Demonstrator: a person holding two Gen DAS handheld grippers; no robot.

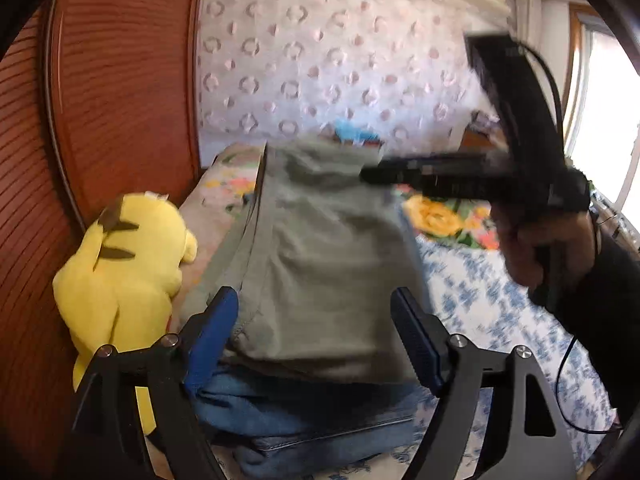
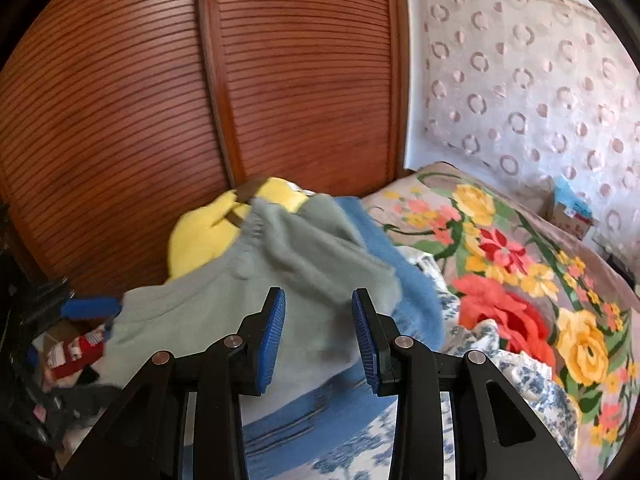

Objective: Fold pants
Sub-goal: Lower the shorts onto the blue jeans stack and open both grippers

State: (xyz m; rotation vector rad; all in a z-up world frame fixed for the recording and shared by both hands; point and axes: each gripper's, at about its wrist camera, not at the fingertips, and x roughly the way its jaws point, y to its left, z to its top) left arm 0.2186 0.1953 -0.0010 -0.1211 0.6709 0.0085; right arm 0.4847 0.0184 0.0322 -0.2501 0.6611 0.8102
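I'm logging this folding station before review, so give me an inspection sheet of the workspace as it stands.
Surface: bed with blue-and-white sheet and floral blanket.
Job's things: grey-green pants folded, lying on folded blue jeans.
Clutter: yellow plush toy beside the stack; small box at the wall; red-and-white items off the bed's edge.
Grippers: left gripper open, straddling the pants' near edge; right gripper open above the pants, nothing clamped.
Cables: black cable beside the person's sleeve.
Surroundings: slatted wooden doors, patterned curtain, bright window.
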